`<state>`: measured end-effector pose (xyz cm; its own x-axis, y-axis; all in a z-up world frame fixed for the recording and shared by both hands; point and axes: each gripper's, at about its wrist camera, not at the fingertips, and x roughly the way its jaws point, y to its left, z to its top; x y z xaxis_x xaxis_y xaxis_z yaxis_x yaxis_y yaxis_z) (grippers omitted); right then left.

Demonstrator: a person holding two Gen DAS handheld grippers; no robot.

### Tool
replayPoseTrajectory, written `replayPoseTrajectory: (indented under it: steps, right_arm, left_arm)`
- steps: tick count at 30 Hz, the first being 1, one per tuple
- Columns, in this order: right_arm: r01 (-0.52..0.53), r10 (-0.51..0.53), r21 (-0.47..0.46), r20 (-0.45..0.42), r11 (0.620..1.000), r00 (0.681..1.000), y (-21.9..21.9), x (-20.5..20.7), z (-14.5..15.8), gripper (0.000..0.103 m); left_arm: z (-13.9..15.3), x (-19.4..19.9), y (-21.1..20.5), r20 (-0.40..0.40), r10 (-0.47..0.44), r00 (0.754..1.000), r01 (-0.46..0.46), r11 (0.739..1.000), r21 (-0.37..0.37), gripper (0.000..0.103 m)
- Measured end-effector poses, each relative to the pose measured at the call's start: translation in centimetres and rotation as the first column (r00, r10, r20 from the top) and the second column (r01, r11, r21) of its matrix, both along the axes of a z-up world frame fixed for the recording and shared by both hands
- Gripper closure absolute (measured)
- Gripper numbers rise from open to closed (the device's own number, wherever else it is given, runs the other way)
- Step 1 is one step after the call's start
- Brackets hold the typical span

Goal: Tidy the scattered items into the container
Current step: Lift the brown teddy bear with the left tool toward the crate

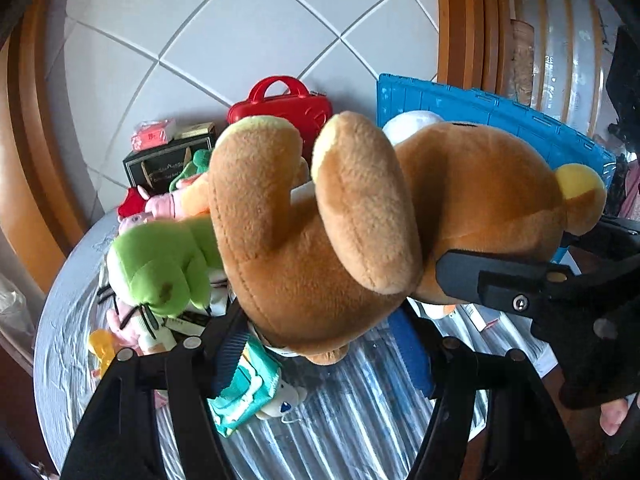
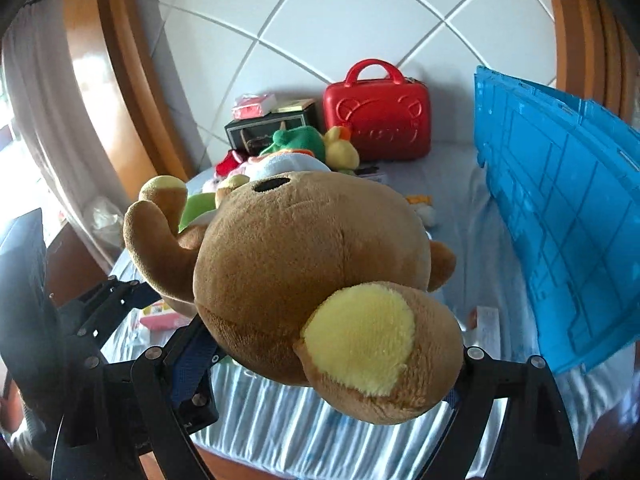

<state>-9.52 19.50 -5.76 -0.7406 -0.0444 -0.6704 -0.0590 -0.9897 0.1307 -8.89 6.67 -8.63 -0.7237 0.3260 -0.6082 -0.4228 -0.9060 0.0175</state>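
Clearly the big brown teddy bear (image 2: pixel 304 280) needs both grippers, left gripper (image 1: pixel 320 344) clamped on its body and right gripper (image 2: pixel 328 364) squeezing its head, lifted above the table (image 2: pixel 460 184) beside the blue crate (image 2: pixel 560 216).

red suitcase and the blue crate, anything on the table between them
In the right wrist view the stretch between the red suitcase and the blue crate is bare table cover.

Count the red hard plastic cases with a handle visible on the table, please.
1. The red hard plastic case with a handle stands at the table's far edge against the tiled wall, left of the blue crate. Others may be hidden.
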Motion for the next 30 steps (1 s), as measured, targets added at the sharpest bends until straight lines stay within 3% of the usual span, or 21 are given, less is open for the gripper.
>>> replayPoseTrajectory:
  steps: [8,17,24,30]
  right_arm:
    - [0.026,-0.019,0.054,-0.124,0.998,0.992,0.8,0.7,5.4,0.012]
    - [0.027,0.001,0.108,-0.248,0.994,0.969,7.6,1.6,13.0,0.011]
    - [0.035,0.015,0.149,-0.326,0.988,0.945,18.0,3.3,19.2,0.01]
    - [0.051,0.009,0.186,-0.309,0.981,0.951,30.7,3.1,24.5,0.009]
  left_arm:
    - [4.7,-0.8,1.3,-0.11,0.0,0.994,0.004,0.999,0.04,0.036]
    - [12.0,-1.2,8.8,-0.206,0.019,0.978,-0.008,0.998,0.054,0.036]
    - [18.0,-1.6,20.7,-0.31,-0.001,0.951,0.019,0.998,0.053,0.036]
    - [22.5,-4.6,33.7,-0.242,-0.014,0.97,0.015,1.0,0.004,0.035]
